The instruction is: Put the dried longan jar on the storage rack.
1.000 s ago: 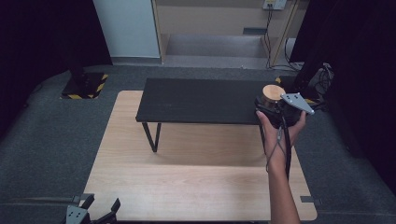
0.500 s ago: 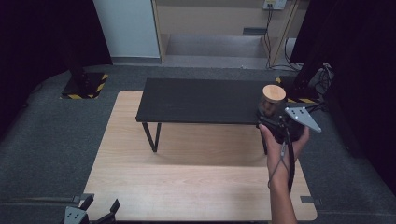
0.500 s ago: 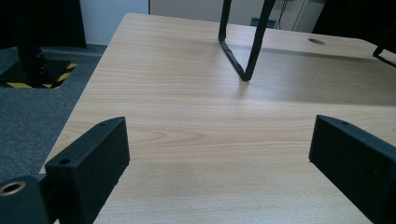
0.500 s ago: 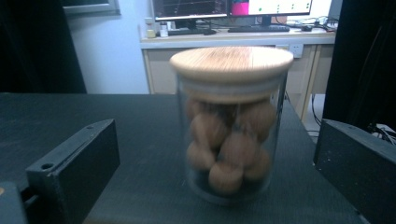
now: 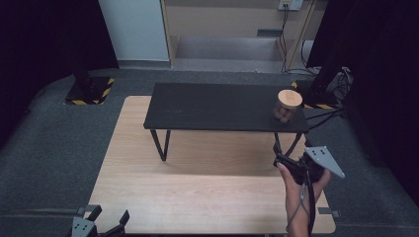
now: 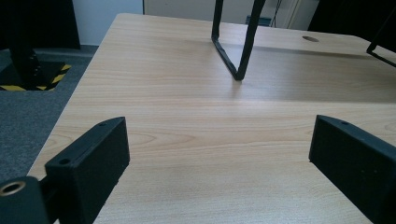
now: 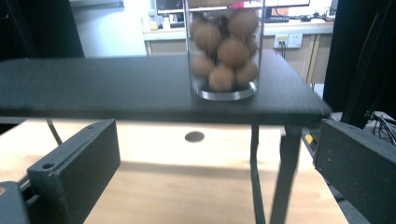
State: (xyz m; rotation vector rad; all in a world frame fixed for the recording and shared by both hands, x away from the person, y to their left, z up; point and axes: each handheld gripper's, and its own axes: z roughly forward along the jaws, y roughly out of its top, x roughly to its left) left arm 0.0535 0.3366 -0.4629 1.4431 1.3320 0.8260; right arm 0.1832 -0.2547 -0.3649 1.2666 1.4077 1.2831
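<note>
A clear glass jar (image 5: 286, 107) with a round wooden lid stands upright on the right end of the low black bench (image 5: 212, 106); in the right gripper view the jar (image 7: 223, 51) holds several brown balls. My right gripper (image 5: 284, 162), held in a hand, hovers in front of and below the bench's right end, open and empty, apart from the jar. The right gripper (image 7: 215, 163) has its jaws spread wide. My left gripper (image 5: 101, 224) rests at the wooden table's near left edge, open, with nothing between its jaws (image 6: 219, 163).
The black bench stands on a light wooden table (image 5: 197, 197) on thin black legs (image 6: 236, 42). A cable hole (image 7: 194, 136) sits in the tabletop under the bench. Grey carpet surrounds the table; cables and black curtains lie at right.
My right gripper has let go of the jar and drawn back toward me and downward. The jar stays standing on the bench's right end. The left gripper has not moved.
</note>
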